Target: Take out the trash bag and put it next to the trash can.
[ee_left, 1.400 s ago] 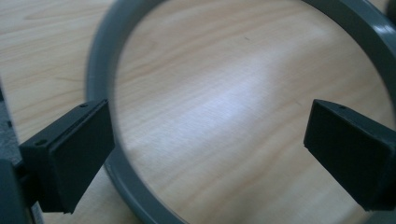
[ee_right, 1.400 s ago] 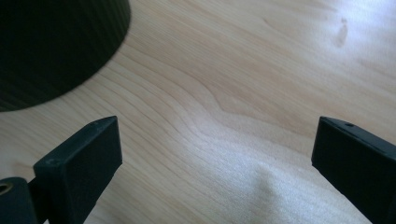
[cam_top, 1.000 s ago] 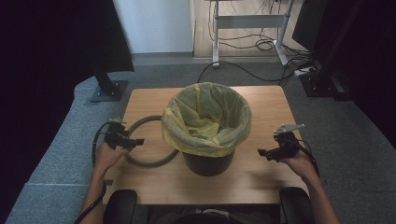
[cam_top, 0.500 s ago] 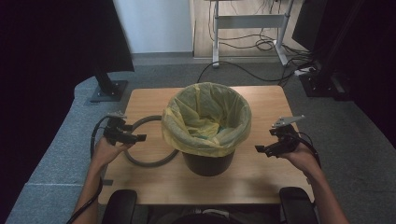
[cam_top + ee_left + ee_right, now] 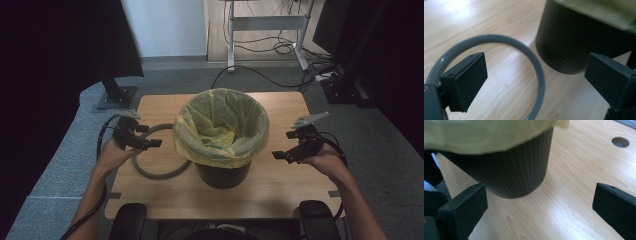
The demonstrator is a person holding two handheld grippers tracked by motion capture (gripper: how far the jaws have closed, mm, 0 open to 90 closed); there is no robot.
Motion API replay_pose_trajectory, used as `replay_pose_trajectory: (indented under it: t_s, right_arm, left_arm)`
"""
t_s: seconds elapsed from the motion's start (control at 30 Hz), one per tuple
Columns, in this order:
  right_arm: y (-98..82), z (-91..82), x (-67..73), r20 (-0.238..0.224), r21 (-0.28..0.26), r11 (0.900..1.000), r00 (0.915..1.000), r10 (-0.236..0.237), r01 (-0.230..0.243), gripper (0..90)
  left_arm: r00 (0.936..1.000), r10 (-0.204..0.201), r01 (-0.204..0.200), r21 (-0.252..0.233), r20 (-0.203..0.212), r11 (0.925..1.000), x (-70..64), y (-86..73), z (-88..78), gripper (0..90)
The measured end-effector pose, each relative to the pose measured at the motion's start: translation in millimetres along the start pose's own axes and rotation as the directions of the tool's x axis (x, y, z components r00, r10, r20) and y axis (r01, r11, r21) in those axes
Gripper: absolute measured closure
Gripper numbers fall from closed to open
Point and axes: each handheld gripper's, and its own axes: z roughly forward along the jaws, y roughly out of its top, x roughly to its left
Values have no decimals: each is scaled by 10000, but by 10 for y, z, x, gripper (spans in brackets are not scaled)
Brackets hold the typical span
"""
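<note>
A dark ribbed bin (image 5: 223,173) stands in the middle of the wooden table (image 5: 280,187), lined with a yellow bag (image 5: 220,127) folded over its rim. A grey ring (image 5: 156,173) lies flat on the table to the bin's left. My left gripper (image 5: 153,142) hovers over the ring, open and empty; in the left gripper view the ring (image 5: 534,62) and the bin wall (image 5: 576,42) sit beyond its spread jaws. My right gripper (image 5: 277,155) is held right of the bin, open and empty, facing the bin (image 5: 509,175) and the bag's overhang (image 5: 486,135).
A round cable hole (image 5: 620,142) is set in the tabletop past the bin. Black stands (image 5: 116,92) and a desk frame (image 5: 265,22) with cables (image 5: 280,47) are on the floor behind the table. Chair armrests (image 5: 127,220) sit at the near edge.
Both grippers have drifted slightly: the left one a little up and toward the bin over the ring, the right one a little higher. Both stay open.
</note>
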Motion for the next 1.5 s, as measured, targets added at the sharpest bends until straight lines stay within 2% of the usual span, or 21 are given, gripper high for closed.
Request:
replay_pose_trajectory:
  t_s: [0.23,0.5,0.6,0.73,0.8,0.87,0.97,1.07,1.17,1.27,1.3,1.33,1.37,1.4,1.47,1.5]
  right_arm:
    - [201,-135,99,-431,-160,9991,9982,-406,400,0]
    - [429,-271,228,-951,-351,9963,9922,-809,779,2]
    - [527,-325,283,-1035,-456,9940,9892,-1034,991,5]
    - [652,-365,365,-1227,-565,9908,9840,-1292,1230,13]
    - [713,-362,403,-1277,-545,9889,9813,-1441,1382,14]
    - [770,-349,445,-1397,-543,9871,9777,-1566,1504,21]
    - [851,-315,513,-1644,-563,9828,9692,-1831,1761,37]
    - [918,-264,581,-1833,-555,9778,9606,-2091,2023,46]
    - [965,-201,641,-2053,-509,9733,9514,-2296,2239,55]
    - [992,-133,703,-2352,-505,9694,9405,-2454,2403,76]
    - [998,-107,723,-2468,-518,9683,9364,-2496,2444,88]
    - [1001,-92,734,-2564,-497,9684,9340,-2490,2445,113]
    - [1006,-70,747,-2699,-467,9666,9285,-2550,2519,157]
    - [1008,-53,759,-2824,-439,9659,9242,-2571,2552,158]
    - [1008,-24,779,-2952,-358,9653,9201,-2575,2587,192]
    - [1006,-12,787,-3013,-295,9638,9170,-2613,2650,239]
  left_arm:
    - [9978,650,-650,23,134,9979,-194,224,-138,39]
    - [9900,1374,-1375,10,308,9905,-428,450,-254,40]
    - [9854,1648,-1645,-115,431,9863,-522,523,-295,40]
    - [9759,2053,-2038,-273,734,9786,-661,622,-336,44]
    - [9701,2256,-2237,-311,893,9742,-729,675,-347,51]
    - [9623,2412,-2381,-393,1254,9704,-788,728,-349,56]
    - [9494,2690,-2641,-513,1620,9631,-877,803,-335,87]
    - [9381,2964,-2927,-477,1792,9550,-986,862,-291,113]
    - [9226,3344,-3341,-354,1922,9419,-1112,900,-230,117]
    - [9030,3734,-3786,-172,2124,9254,-1247,921,-137,118]
    - [8998,3785,-3854,-111,2170,9227,-1271,924,-113,118]
    - [8944,3897,-3991,-18,2194,9169,-1302,929,-76,119]
    - [8910,3949,-4062,47,2241,9138,-1320,932,-48,124]
    - [8875,3992,-4119,78,2302,9112,-1328,933,-29,132]
    - [8854,3973,-4138,198,2412,9101,-1340,927,23,137]
    - [8856,3948,-4128,248,2447,9105,-1341,919,47,139]
